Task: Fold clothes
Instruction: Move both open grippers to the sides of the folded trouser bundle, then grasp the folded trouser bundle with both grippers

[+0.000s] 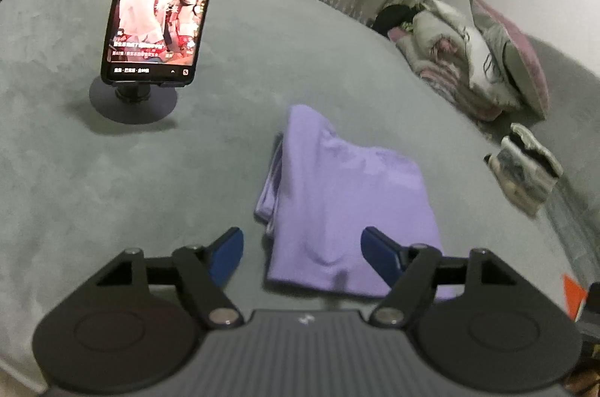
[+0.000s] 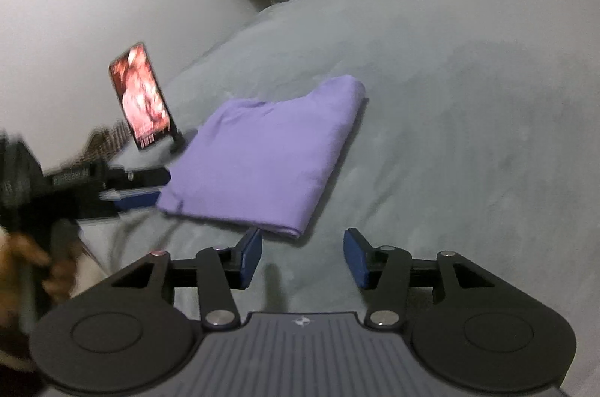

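Observation:
A lilac garment lies folded into a flat rectangle on the grey bed cover. My left gripper is open, its blue pads either side of the garment's near edge, holding nothing. In the right wrist view the same folded garment lies ahead. My right gripper is open and empty, just short of the garment's near corner. The left gripper shows at the garment's left edge there, blurred.
A phone on a round stand stands upright at the back left, also in the right wrist view. A pile of cushions and bedding lies at the right by the curtain. A small folded patterned cloth lies at the right.

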`<state>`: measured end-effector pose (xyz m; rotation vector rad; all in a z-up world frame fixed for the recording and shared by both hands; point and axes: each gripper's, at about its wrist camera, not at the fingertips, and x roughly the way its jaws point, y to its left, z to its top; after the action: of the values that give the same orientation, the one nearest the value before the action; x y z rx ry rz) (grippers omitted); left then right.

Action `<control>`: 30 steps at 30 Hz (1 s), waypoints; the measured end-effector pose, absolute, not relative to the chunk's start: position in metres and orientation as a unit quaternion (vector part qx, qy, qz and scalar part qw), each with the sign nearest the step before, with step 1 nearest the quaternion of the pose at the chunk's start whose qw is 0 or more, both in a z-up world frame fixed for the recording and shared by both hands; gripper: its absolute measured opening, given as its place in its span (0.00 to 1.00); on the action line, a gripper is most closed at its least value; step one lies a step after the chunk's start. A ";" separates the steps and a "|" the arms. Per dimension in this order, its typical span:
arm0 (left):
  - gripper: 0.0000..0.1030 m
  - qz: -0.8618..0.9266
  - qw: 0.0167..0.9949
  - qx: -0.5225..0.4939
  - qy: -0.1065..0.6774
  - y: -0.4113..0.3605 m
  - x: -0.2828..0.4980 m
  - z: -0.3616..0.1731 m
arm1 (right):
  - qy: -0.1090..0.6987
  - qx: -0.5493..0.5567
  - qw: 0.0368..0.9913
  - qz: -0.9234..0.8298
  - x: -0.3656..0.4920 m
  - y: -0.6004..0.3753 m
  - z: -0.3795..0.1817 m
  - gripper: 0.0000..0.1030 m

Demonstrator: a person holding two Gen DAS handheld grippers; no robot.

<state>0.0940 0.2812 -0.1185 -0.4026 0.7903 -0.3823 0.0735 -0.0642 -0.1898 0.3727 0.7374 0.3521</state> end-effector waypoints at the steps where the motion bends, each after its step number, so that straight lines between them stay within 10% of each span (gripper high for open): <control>1: 0.70 -0.184 0.884 -0.199 0.380 0.282 0.097 -0.120 | 0.359 0.200 0.895 0.173 0.077 -0.069 -0.191 0.48; 16: 0.52 -0.197 0.857 -0.287 0.381 0.278 0.150 -0.154 | 0.368 0.363 0.833 0.195 0.149 -0.096 -0.213 0.45; 30: 0.29 -0.203 0.816 -0.419 0.342 0.246 0.182 -0.188 | 0.384 0.446 0.785 0.195 0.197 -0.106 -0.231 0.15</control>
<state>0.1815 0.2464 -0.1876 -0.8946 0.7294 -0.4333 0.1969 -0.1059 -0.2309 0.9616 0.8293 0.4209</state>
